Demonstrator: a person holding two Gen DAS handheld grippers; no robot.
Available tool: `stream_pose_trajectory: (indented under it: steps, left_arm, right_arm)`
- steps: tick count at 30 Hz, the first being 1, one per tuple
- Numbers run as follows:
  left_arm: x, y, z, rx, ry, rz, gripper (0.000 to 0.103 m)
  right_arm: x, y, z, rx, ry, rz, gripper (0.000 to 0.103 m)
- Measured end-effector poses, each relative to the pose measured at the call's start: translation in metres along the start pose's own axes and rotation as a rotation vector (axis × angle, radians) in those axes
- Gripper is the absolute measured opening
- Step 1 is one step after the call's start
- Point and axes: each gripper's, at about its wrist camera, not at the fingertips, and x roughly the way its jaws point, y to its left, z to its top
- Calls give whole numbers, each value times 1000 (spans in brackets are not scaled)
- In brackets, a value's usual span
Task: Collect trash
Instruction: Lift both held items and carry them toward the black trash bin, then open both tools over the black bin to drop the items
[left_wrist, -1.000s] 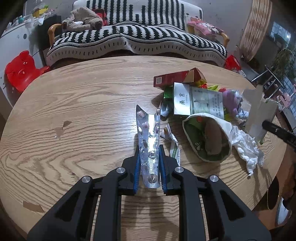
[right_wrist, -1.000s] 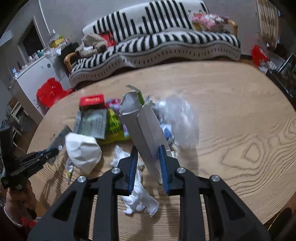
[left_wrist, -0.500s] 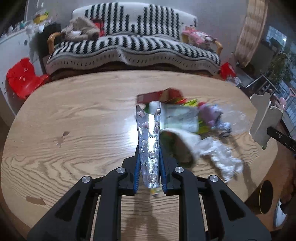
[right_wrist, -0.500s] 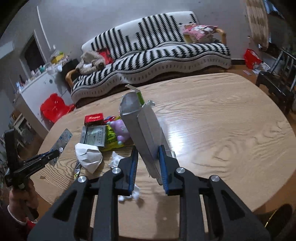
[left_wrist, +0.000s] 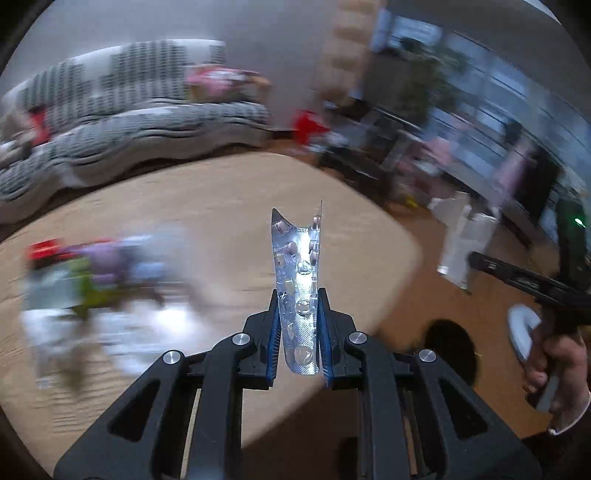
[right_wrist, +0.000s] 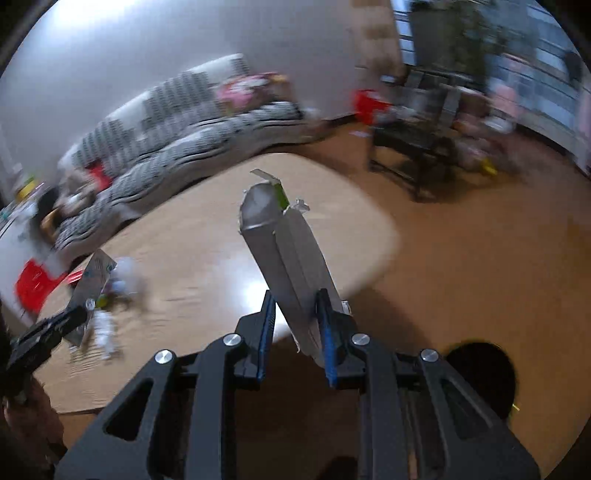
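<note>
- Living room, blurred: oval wooden table (left_wrist: 221, 206) up front, striped sofa (left_wrist: 122, 110) behind it, wooden floor (right_wrist: 480, 236) off the table's end.
- Nearest, on that floor: dark round opening (left_wrist: 448, 350), probably the bin, just past the table edge.
- Left gripper (left_wrist: 298, 325) clamped nearly closed on a foil blister pack (left_wrist: 297, 269), standing upright between the blue pads, over the table edge.
- Right gripper (right_wrist: 295, 325) pinched on a flattened grey carton (right_wrist: 288, 258), tilted, also near the table edge.
- Farther off: blurred pile of wrappers and tissue (left_wrist: 92, 280) lying on the table.
- Judged partway: two pieces lifted, none dropped yet, pile left.
</note>
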Motion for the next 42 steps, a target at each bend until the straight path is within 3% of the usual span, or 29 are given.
stream_pose_trajectory:
  steps: [6, 9, 14, 20, 27, 28, 29, 30, 31, 32, 38, 42]
  left_arm:
    - [86, -126, -19, 115, 119, -229, 17]
    - [141, -186, -43, 143, 219, -323, 18]
    - [205, -241, -78, 189, 339, -389, 18]
    - [261, -282, -96, 212, 426, -405, 18]
    - [289, -289, -99, 197, 459, -431, 20]
    - [292, -290, -100, 195, 462, -435, 23]
    - [292, -291, -101, 197, 465, -434, 34]
    - [294, -291, -100, 201, 465, -428, 42]
    - [288, -289, -102, 199, 460, -425, 57]
    - [286, -287, -101, 193, 449, -423, 66]
    - [260, -255, -78, 135, 401, -404, 76]
    - [204, -208, -51, 126, 309, -321, 87]
  right_arm:
    - [-1, -117, -41, 152, 112, -166, 23]
    - [5, -175, -64, 255, 198, -209, 23]
    - [20, -232, -88, 364, 296, -241, 23]
    - [30, -253, -103, 402, 351, -262, 24]
    - [39, -261, -103, 415, 370, -279, 24]
    - [43, -262, -101, 413, 374, -285, 28]
    - [43, -260, -101, 404, 378, -294, 33]
    - [43, -259, -99, 399, 378, -306, 50]
    - [46, -258, -95, 398, 371, -315, 65]
    - [45, -256, -93, 394, 359, -319, 67]
    - [25, -223, -71, 363, 254, -314, 67]
    - [14, -160, -43, 252, 160, -242, 73]
